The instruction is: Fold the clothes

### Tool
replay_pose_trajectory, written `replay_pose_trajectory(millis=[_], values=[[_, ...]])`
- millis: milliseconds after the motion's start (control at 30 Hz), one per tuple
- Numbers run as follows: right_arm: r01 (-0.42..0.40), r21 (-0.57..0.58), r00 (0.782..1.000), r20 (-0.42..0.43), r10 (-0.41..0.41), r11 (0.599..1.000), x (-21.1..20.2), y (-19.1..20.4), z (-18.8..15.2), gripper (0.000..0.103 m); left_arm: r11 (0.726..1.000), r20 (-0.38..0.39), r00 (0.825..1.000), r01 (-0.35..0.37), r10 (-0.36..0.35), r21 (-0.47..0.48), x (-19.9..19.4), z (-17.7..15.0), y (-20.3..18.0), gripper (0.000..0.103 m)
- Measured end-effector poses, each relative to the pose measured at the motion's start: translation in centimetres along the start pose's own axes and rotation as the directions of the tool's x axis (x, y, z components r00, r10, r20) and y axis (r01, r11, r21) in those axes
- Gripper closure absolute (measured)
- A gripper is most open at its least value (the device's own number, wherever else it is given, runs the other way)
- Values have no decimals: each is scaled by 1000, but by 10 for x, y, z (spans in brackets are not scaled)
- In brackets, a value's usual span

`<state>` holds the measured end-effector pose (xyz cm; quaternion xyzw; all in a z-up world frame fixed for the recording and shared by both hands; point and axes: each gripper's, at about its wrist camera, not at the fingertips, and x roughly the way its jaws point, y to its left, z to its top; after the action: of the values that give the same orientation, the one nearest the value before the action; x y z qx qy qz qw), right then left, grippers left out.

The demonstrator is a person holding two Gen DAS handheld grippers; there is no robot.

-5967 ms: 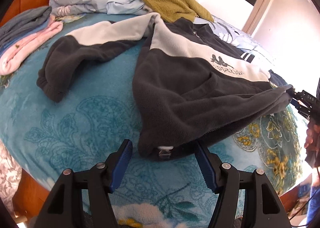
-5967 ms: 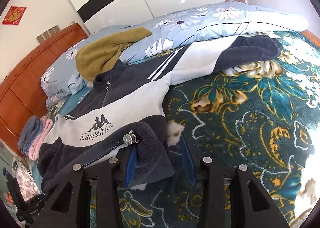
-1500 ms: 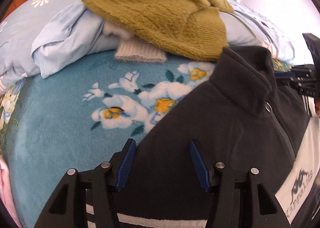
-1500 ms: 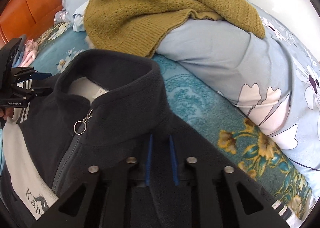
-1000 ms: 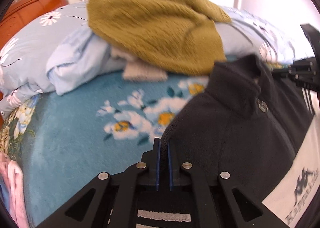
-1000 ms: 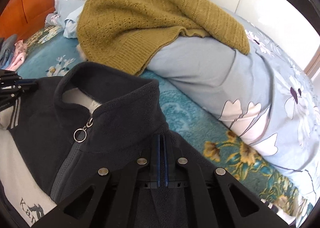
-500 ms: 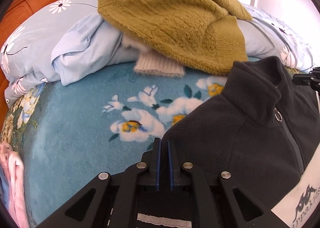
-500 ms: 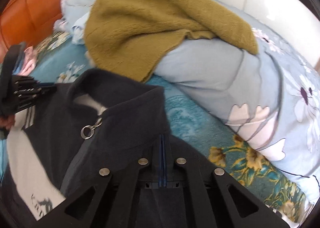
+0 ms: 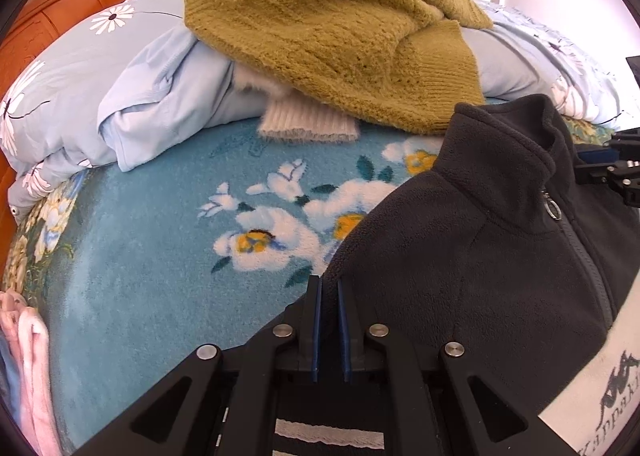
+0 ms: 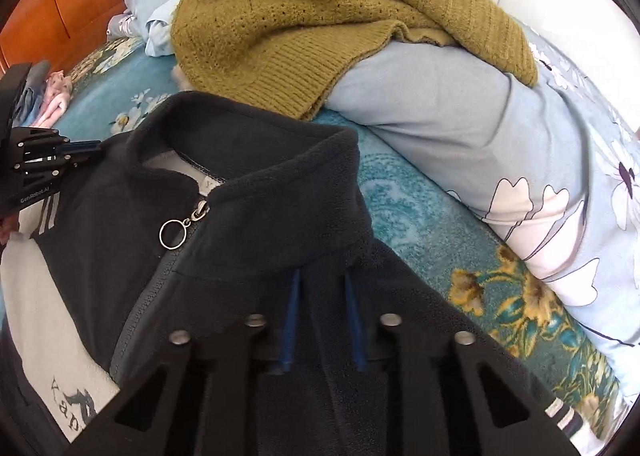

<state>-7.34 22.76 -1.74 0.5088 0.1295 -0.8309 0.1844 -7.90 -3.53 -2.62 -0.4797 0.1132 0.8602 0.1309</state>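
The left gripper has its blue pads almost together, pinching the edge of the fleece at the shoulder, a thin fold of dark fabric caught between them. The right gripper has its pads parted a little, with the other shoulder of the fleece bunched in the gap; whether they grip it or merely rest around it cannot be told.

The fleece lies front up on the blanket, collar standing and pointing toward the pillows. Its zipper is closed up to the collar, and a metal ring pull hangs at the top. Below the dark yoke a white chest panel carries part of a printed logo. Narrow white stripes show at both shoulders.

Just beyond the collar, an olive sweater is heaped over a light blue floral duvet, with a cream ribbed cuff poking out beneath it onto the blanket. The sweater's hem lies close to the collar; contact is unclear.

A pink garment lies at the blanket's left edge. An orange wooden headboard rises behind the duvet. In each wrist view the opposite gripper appears at the frame edge.
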Motion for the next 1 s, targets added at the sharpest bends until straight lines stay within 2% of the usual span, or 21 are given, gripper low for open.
replay_pose_trajectory(millis=[133,200,333,433,533,733,800,833,867,933,1000], values=[[43,41,998,44,-44,998,-9,-1,2,98,1000,65,998,-11,13,-29,-15,9,5,97],[59,62,997,55,-62,996,-8,-5,6,98,998,80,996,-21,26,-64,-18,16,9,97],[96,83,994,44,-100,992,6,-6,11,98,995,2,998,-66,66,-70,4,15,5,97],[86,100,995,36,-90,991,11,-7,10,97,995,-32,997,-77,75,-59,11,8,-3,95],[59,121,996,57,-66,991,-3,-10,5,92,996,-10,998,-66,66,-67,-3,7,-6,93],[-19,201,991,132,-8,979,-43,-21,-17,91,991,72,997,-20,30,-129,-57,-6,-18,90],[-52,267,984,177,4,962,-63,-31,-40,76,991,104,994,-6,20,-136,-76,-19,-27,81],[-64,298,979,202,2,952,-75,-37,-51,58,990,119,993,1,16,-139,-85,-25,-32,67],[-62,335,974,227,-16,940,-89,-47,-71,48,989,137,991,16,5,-147,-93,-32,-36,53],[-54,413,962,266,-63,909,-112,-65,-108,45,986,167,986,47,-20,-161,-108,-49,-46,41],[-14,517,948,279,-153,856,-139,-89,-155,44,981,177,983,77,-45,-177,-120,-66,-54,40]])
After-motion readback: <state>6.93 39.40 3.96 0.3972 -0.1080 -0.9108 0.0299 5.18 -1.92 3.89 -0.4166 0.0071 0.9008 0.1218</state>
